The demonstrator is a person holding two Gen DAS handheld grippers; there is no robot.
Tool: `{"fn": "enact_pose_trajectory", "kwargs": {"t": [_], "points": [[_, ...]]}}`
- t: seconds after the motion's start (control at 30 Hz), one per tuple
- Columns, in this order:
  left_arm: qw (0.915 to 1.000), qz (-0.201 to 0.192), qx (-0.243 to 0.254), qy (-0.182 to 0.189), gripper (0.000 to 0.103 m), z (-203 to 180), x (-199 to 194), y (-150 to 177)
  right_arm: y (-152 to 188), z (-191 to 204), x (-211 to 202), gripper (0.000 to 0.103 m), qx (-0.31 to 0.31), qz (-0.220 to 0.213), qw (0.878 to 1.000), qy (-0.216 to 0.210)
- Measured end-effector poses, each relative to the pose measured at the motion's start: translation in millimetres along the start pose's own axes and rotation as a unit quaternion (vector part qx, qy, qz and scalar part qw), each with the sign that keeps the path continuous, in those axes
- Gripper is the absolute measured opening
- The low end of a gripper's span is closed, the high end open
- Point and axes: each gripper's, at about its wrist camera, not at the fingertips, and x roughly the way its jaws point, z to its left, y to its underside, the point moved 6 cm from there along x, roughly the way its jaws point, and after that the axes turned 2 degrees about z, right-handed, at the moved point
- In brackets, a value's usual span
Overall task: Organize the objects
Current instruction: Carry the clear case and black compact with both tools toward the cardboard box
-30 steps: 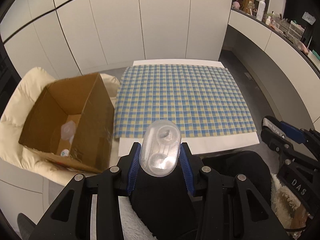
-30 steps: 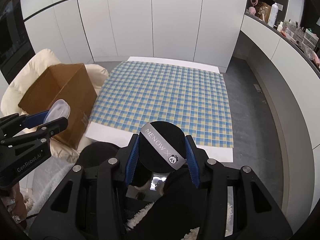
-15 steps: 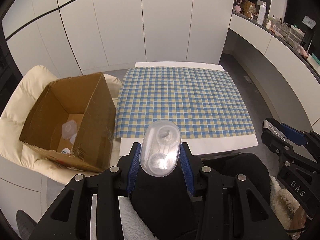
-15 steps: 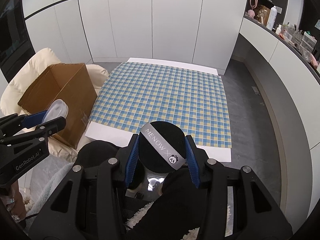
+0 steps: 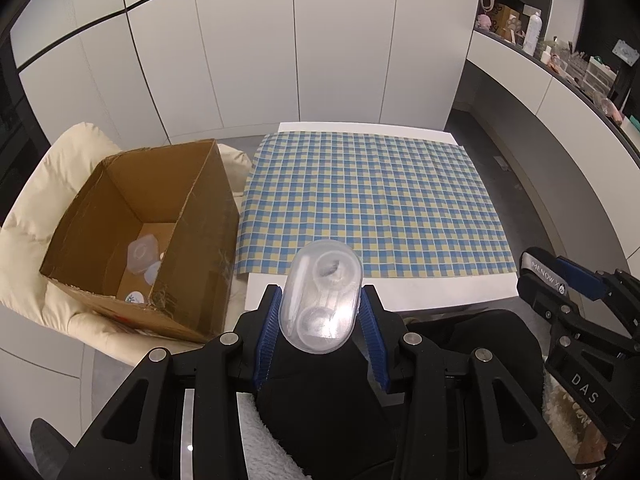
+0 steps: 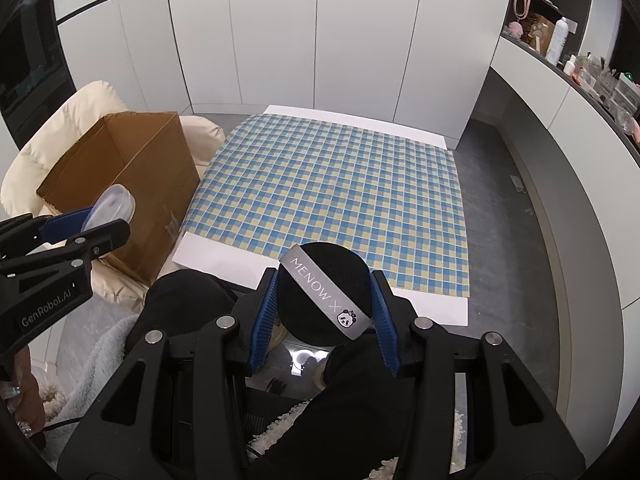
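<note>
Clear plastic case [image 5: 321, 297], oval with two round wells inside, sits clamped between the blue ribbed pads of the left gripper [image 5: 321, 322], held above the near edge of the table [image 5: 420, 292]. Beside it, the right gripper [image 6: 325, 312] is clenched on a black round puff [image 6: 324, 292] crossed by a grey ribbon that reads "MENOW X" next to a small panda face; this too hangs over the table's near edge. From the left wrist view the right gripper's body shows the letters "DAS", and from the right wrist view the left gripper's body reads "GenRobot.AI".

A blue and yellow checked cloth [image 5: 368, 200] covers most of the white table, leaving a bare strip along the near edge. Just off the table's left edge an open cardboard box [image 5: 192, 216] rests on a cream cushioned chair [image 5: 24, 232]; small pale plastic items [image 5: 140, 254] lie on its bottom. White cabinet doors [image 5: 336, 40] stand behind the far edge. On the far right a shelf [image 6: 560, 60] carries a white bottle and small clutter, too small to read.
</note>
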Motion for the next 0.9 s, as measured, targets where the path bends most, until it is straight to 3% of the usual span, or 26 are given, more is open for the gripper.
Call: {"fn": "enact_pose_trajectory", "kwargs": {"t": [0.53, 0.9], "points": [[0.9998, 0.003, -0.021, -0.004, 0.04, 15.5, -2.7, 5.4, -0.8, 11.6, 1.5, 0.047, -0.019, -0.002, 1.0, -0.018], [0.9978, 0.001, -0.058, -0.031, 0.04, 54.9, -12.5, 19.9, -6.4, 55.7, 4.2, 0.047, -0.063, -0.005, 0.997, -0.047]]}}
